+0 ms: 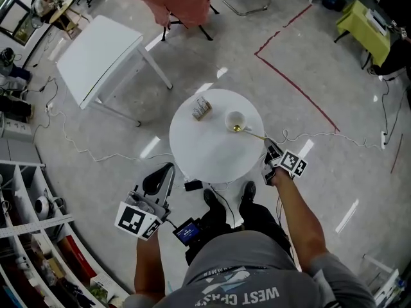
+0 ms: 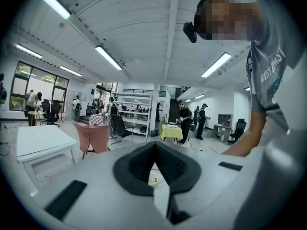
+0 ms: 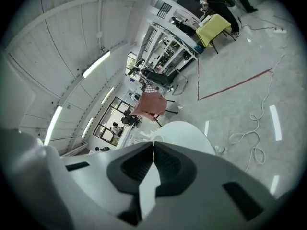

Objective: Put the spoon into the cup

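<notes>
A white cup (image 1: 236, 119) stands on the round white table (image 1: 205, 149), towards its right side. The gold spoon (image 1: 247, 131) has its bowl at the cup's near rim and its handle pointing to the table's right edge; I cannot tell whether the bowl is inside the cup. My right gripper (image 1: 272, 147) is just off that edge, close to the handle's end, jaws shut. In the right gripper view the pads (image 3: 144, 162) meet with nothing between them, and the cup (image 3: 156, 138) shows beyond. My left gripper (image 1: 168, 169) hangs below the table's near left edge, shut and empty (image 2: 154, 143).
A small rack (image 1: 201, 109) stands on the table left of the cup. A rectangular white table (image 1: 99, 56) and a chair draped in pink cloth (image 1: 183, 2) are farther off. Cables (image 1: 77, 149) and red tape lines (image 1: 295, 85) lie on the floor. Shelving (image 1: 26, 236) stands at the left.
</notes>
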`<state>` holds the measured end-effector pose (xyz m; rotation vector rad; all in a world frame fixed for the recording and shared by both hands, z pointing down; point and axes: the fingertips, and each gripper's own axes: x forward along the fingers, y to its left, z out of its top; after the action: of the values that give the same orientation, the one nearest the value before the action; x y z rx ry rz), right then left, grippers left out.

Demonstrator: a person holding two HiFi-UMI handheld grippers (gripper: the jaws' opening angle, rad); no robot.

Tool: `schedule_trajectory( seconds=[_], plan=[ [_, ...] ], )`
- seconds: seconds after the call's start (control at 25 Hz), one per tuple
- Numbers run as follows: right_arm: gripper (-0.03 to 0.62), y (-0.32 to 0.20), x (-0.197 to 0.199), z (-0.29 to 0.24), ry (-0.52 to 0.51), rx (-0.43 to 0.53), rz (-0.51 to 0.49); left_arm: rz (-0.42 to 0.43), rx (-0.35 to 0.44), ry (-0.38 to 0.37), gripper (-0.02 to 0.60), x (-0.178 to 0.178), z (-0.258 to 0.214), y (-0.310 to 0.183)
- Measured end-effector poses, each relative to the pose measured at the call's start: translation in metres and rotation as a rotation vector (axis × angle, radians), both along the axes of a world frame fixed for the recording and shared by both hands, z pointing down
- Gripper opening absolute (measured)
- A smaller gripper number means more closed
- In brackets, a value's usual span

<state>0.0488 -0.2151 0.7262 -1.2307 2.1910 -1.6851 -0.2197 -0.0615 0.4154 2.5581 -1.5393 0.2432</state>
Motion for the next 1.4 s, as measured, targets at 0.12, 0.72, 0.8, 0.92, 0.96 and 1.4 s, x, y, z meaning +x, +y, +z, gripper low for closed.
schedule_trajectory(
  seconds=[0.12,0.72,0.8,0.92,0.96,1.4],
  plan=[
    [0.005,-0.005,0.002,0.001,0.027,-0.006,0.005,-0.018,0.010,-0.001,0.000,-0.005,-0.002,0.003],
    [0.006,-0.041,-0.008,0.001,0.094,-0.018,-0.019,-0.091,0.087,-0.022,0.000,-0.029,-0.028,0.005],
    [0.006,-0.046,-0.012,-0.001,0.094,-0.014,-0.026,-0.103,0.094,-0.025,0.000,-0.033,-0.030,0.006],
    [0.006,-0.055,-0.015,-0.009,0.088,-0.005,-0.033,-0.119,0.111,-0.030,0.000,-0.035,-0.037,0.006],
    [0.006,-0.058,-0.015,-0.013,0.085,-0.001,-0.034,-0.123,0.117,-0.031,0.000,-0.035,-0.039,0.005],
    [0.006,-0.090,-0.040,-0.124,-0.086,0.142,-0.037,-0.118,0.215,-0.040,0.000,-0.034,-0.079,-0.006]
  ],
)
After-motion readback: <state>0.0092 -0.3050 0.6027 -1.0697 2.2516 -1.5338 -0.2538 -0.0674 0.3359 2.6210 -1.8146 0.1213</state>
